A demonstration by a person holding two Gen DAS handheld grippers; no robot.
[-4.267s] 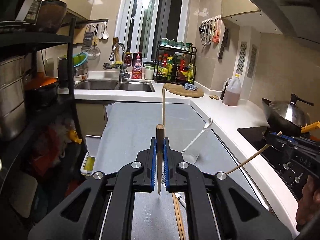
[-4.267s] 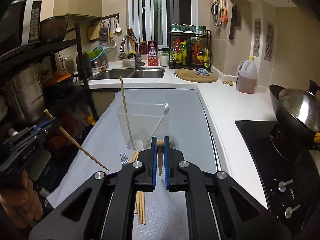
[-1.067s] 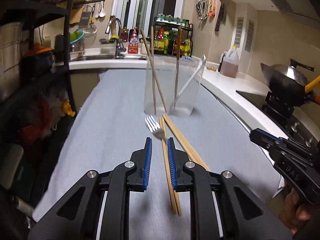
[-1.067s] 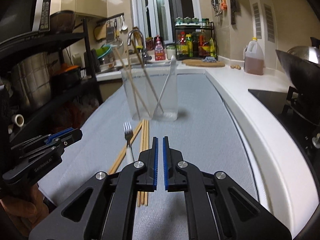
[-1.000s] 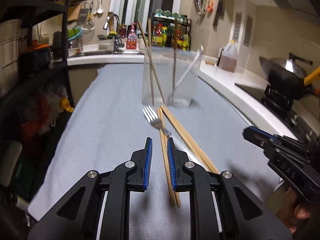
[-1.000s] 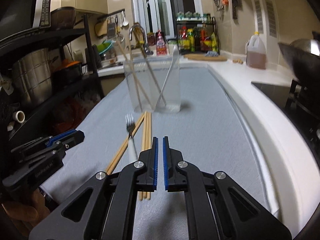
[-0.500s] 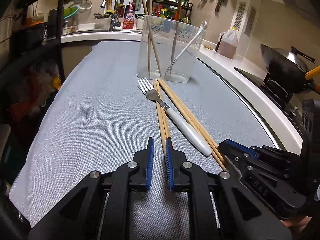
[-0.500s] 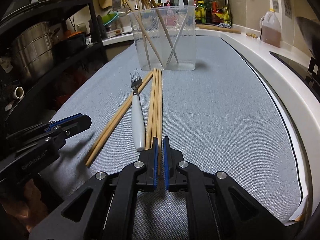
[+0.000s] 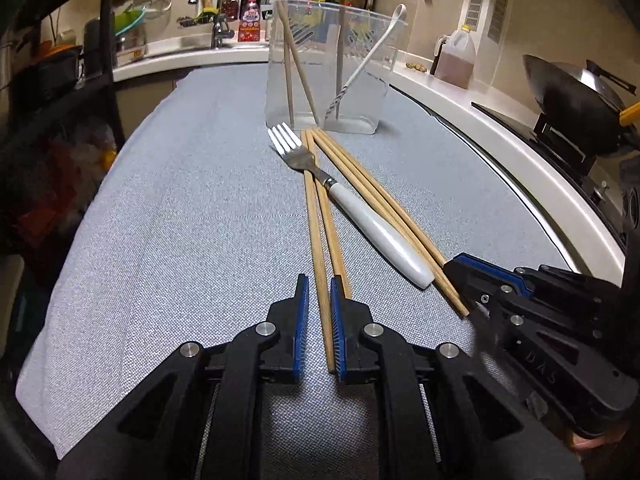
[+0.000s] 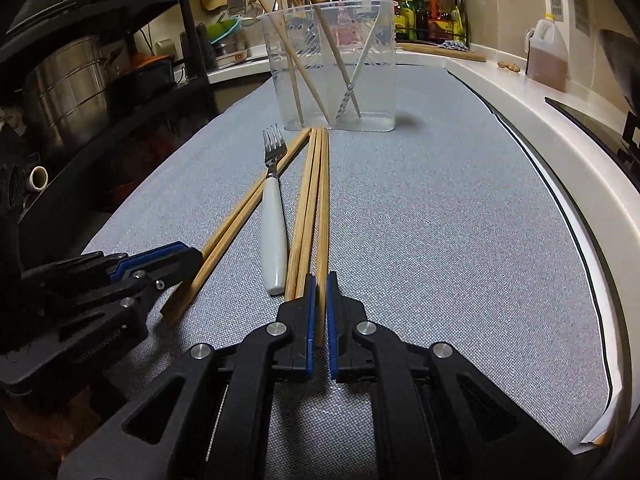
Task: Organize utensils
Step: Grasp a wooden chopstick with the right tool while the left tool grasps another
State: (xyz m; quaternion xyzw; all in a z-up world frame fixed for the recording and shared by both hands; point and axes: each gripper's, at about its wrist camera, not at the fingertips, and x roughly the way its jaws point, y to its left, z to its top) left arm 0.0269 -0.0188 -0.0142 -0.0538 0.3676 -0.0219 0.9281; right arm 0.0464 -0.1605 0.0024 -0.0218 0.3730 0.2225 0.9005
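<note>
Several wooden chopsticks and a white-handled fork [image 9: 376,220] lie on the grey cloth in front of a clear plastic container [image 9: 332,64]. The container holds a few chopsticks and a white spoon. My left gripper [image 9: 319,280] rests low on the cloth, its jaws narrow around the near end of one chopstick [image 9: 320,248], with a gap left beside it. My right gripper [image 10: 319,278] is shut on the near end of the rightmost chopstick [image 10: 323,208]. In the right wrist view the fork [image 10: 274,232] lies left of that bundle, and the left gripper [image 10: 192,256] sits at the far-left pair.
A white counter edge [image 10: 580,184] curves along the right, with a hob and wok [image 9: 572,96] beyond it. A brown jug [image 10: 546,52] stands at the back. Black shelves with a steel pot [image 10: 64,96] fill the left. A sink [image 9: 208,20] lies behind the container.
Both grippers have sunk to the cloth and closed in on the near ends of the loose chopsticks. The chopsticks they carried earlier now stand in the container.
</note>
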